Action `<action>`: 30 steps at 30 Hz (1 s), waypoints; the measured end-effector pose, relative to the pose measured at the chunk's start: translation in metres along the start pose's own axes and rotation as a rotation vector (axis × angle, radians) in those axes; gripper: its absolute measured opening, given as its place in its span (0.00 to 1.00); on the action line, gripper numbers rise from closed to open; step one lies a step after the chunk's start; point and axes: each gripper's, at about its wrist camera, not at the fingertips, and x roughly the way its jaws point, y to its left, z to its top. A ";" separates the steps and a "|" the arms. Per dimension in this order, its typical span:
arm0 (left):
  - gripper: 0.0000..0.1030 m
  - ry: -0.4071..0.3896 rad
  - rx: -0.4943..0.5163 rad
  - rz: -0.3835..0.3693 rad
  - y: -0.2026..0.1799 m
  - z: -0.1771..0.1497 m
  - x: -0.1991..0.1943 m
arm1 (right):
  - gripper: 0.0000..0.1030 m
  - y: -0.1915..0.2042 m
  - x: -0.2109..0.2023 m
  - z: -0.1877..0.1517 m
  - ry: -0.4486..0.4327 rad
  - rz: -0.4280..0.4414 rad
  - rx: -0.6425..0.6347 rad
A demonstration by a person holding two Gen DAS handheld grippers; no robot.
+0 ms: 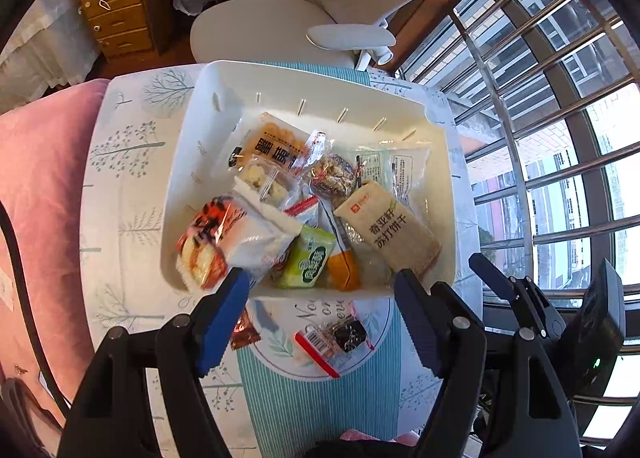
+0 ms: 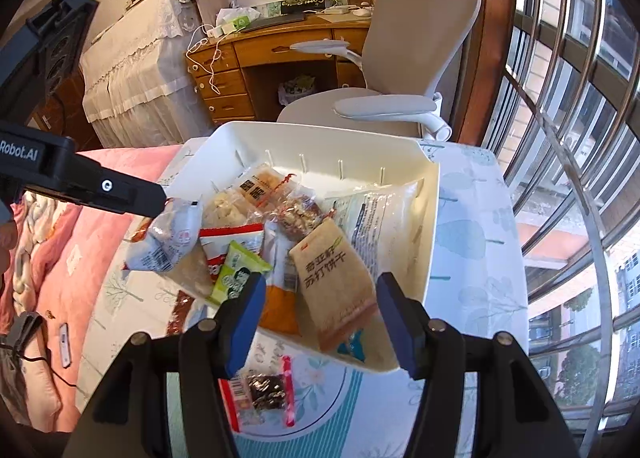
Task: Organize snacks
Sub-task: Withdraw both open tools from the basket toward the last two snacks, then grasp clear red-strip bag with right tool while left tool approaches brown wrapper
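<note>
My left gripper (image 1: 320,298) is released, jaws apart, nothing between the pads. It hangs over the near rim of the white basket (image 1: 224,90). My right gripper (image 2: 320,322) is also spread, no pad contact. The beige cracker pack (image 2: 336,290) shows in the gap between its fingers, overhanging the basket's near edge.

Snacks are piled in the basket, mostly its near half. In the left wrist view, the orange-and-white bun pack (image 1: 224,242) sits at 8 o'clock of the pile and hangs over the left wall. The green pack (image 1: 308,258) and an orange pack (image 1: 344,266) lie against the near wall. The big pale bag (image 1: 396,170) leans on the right wall at 2 o'clock. The far strip along the slotted wall is bare, the only free room inside.

Outside, on the tabletop (image 1: 120,186): a clear red-edged pack with dark contents (image 1: 336,338) at 6 o'clock of the basket, just beside the near wall. A small brown wrapper (image 1: 244,332) at 7 o'clock, partly hidden by my left finger.

Tabletop margins: wide bare strip left of the basket, narrow strip right, then the barred window (image 1: 552,138). Pink bedding (image 1: 40,178) borders the left edge. An office chair (image 1: 320,10) stands past the far edge at 12 o'clock.
</note>
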 end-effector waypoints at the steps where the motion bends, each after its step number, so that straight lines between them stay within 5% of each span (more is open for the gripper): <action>1: 0.72 -0.004 -0.001 0.001 0.001 -0.003 -0.003 | 0.56 -0.001 -0.003 -0.001 0.008 0.017 0.022; 12: 0.72 -0.007 -0.019 0.018 0.022 -0.058 -0.027 | 0.56 -0.008 -0.025 -0.026 0.104 0.029 0.181; 30: 0.74 0.028 -0.133 0.021 0.081 -0.113 0.010 | 0.56 -0.025 0.014 -0.080 0.401 0.089 0.727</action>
